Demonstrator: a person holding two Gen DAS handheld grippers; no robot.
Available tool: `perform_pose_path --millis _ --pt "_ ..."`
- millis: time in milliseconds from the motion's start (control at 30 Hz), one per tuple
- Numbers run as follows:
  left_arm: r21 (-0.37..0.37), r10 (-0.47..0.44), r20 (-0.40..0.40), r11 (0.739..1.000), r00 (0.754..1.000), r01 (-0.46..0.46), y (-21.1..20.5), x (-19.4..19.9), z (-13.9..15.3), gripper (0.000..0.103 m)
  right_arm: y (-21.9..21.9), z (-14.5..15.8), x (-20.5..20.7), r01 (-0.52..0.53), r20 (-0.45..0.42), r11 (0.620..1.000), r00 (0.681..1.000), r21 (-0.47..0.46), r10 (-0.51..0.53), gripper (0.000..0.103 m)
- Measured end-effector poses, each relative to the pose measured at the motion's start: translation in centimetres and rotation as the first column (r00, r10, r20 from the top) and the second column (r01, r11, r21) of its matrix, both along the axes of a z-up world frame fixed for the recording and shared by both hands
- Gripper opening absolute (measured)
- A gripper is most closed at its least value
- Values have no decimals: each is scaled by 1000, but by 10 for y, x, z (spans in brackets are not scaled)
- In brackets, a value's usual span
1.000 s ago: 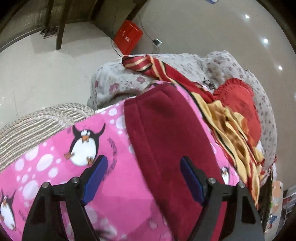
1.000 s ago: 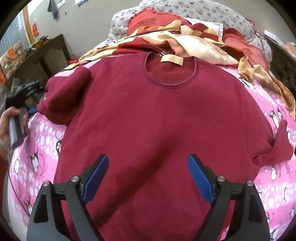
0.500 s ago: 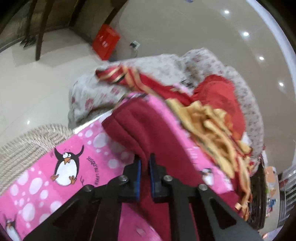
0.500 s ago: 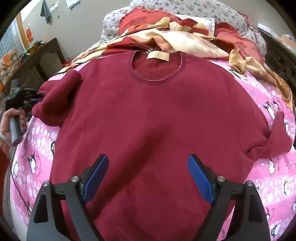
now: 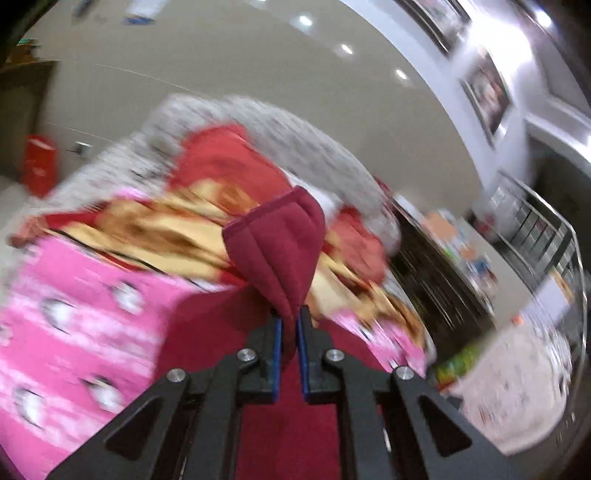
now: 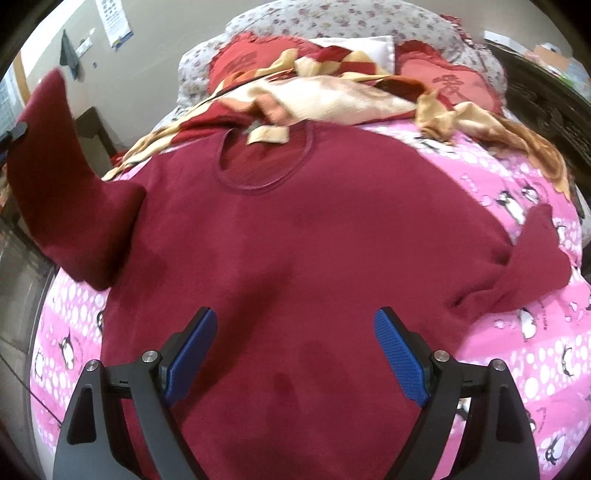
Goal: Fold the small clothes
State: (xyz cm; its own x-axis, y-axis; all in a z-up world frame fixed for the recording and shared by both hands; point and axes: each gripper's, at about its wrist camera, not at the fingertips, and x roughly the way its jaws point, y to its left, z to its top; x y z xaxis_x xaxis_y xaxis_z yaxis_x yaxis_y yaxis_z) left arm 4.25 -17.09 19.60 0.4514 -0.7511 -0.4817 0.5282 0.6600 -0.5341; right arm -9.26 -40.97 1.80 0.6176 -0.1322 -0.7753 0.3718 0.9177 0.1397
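While spread chest-up across the pink penguin-print bedcover [image 6: 546, 354], maroon sweatshirt [image 6: 295, 258] with neckline [image 6: 266, 162] toward the pillows and a cream label [image 6: 267, 134] at the collar. Left sleeve [image 5: 280, 243] raised off the bed, cuff end uppermost, pinched between the nearly closed blue pads [image 5: 277, 354] of the left claw [image 5: 289, 350]; same sleeve [image 6: 62, 184] standing up at the left edge in the right wrist view. Opposite sleeve [image 6: 532, 266] flat on the bedcover, folded at the bed's right side. Right claw [image 6: 295, 358] spread wide, empty, poised above the lower half of the garment, pads [image 6: 190, 356] apart from the fabric as far as visible. Red-and-cream checked blanket [image 6: 332, 96] bunched beyond the collar, with red embroidered cushions [image 6: 450, 85] and a grey floral pillow [image 6: 332, 18] behind. Left wrist view heavily motion-blurred; background detail not resolvable.
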Motion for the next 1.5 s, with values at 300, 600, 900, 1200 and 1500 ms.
perform_pose_path --millis 300,600,900,1200,1500 --pt "218 -195 -117 952 974 217 -149 -53 -117 20 -64 4 -32 171 3 985 985 16 -171 102" --pt "286 -188 -1 941 982 180 -110 -81 -101 78 -81 8 -37 154 49 986 986 56 -157 102" --pt "427 115 129 890 985 -160 -14 -33 -112 90 -68 -6 -12 43 70 997 996 63 -48 95" --pt "494 213 21 847 977 -196 -1 -5 -156 89 -48 -31 27 -82 -2 996 997 -43 82 23" --pt "499 247 -10 841 969 -209 -2 2 -166 89 -65 36 8 15 188 978 982 -208 25 22"
